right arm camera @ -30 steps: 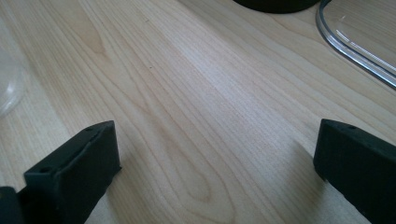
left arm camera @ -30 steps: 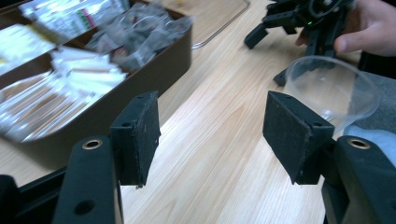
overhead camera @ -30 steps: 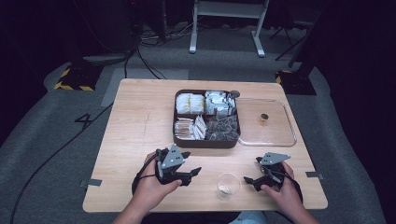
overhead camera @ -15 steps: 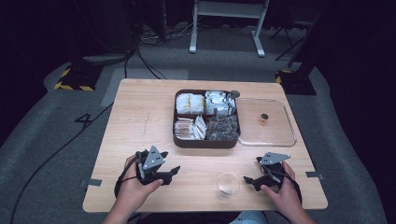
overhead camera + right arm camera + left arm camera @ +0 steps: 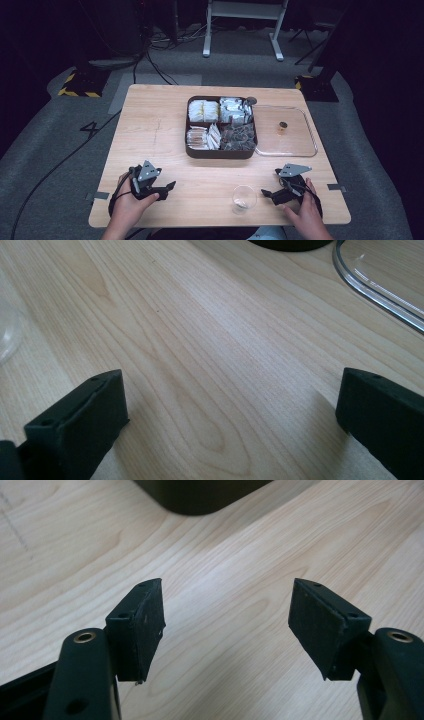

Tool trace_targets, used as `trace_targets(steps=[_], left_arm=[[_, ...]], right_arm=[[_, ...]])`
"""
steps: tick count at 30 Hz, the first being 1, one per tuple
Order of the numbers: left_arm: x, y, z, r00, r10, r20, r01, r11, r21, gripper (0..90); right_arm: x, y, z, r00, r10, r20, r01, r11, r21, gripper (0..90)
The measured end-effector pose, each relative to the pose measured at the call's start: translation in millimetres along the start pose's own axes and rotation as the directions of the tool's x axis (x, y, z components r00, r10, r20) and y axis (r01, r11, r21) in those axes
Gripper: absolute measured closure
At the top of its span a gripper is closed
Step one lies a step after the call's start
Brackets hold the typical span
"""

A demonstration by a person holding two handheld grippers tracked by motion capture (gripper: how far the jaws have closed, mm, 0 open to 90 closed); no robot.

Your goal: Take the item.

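Both grippers, left gripper and right gripper, rest with jaws apart at the lower frame, gripping nothing, probably before reaching for the small clear plastic cup.

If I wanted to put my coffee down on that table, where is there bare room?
The table's left side, left of the brown tray, is bare wood. A strip between the tray and the glass cup is free too. It is crowded at right: clear lid, cup, right gripper.

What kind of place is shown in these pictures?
Probably a lab or studio for recording handling tasks: a wooden table on grey carpet, loose cables on the dark floor, and hazard tape.
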State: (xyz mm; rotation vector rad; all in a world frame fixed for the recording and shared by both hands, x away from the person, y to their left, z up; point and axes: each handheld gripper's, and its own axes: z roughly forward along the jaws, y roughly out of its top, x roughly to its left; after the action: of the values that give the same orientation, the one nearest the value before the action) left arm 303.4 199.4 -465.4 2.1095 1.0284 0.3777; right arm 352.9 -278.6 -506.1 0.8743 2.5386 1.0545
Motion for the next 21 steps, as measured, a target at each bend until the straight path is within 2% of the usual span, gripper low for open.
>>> trace_targets(steps=[7,13,15,16,21], left_arm=[[11.3,-14.5,5.4,0.9997,-0.006,-0.026,0.008,0.9972,0.074,30.0],[12.3,-20.6,11.7,0.9995,-0.015,-0.029,0.019,0.9904,0.137,27.7],[12.7,-21.8,14.2,0.9993,0.000,-0.039,0.006,0.9865,0.164,26.9],[12.8,-22.4,15.5,0.9988,0.014,-0.046,-0.006,0.9864,0.164,26.2],[13.0,-24.8,18.7,0.9984,-0.001,-0.057,0.009,0.9900,0.141,19.0]], right_arm=[[0.1,-0.2,-0.2,1.0000,-0.001,-0.002,0.001,1.000,0.000,0.2],[0.1,-0.2,-0.2,1.0000,-0.002,-0.002,0.002,1.000,0.000,0.1],[0.1,-0.2,-0.2,1.0000,-0.002,-0.001,0.002,1.000,0.000,0.2],[0.1,-0.2,-0.2,1.0000,-0.002,-0.001,0.002,1.000,0.000,0.2],[0.1,-0.2,-0.2,1.0000,-0.002,-0.002,0.002,1.000,0.000,0.2]])
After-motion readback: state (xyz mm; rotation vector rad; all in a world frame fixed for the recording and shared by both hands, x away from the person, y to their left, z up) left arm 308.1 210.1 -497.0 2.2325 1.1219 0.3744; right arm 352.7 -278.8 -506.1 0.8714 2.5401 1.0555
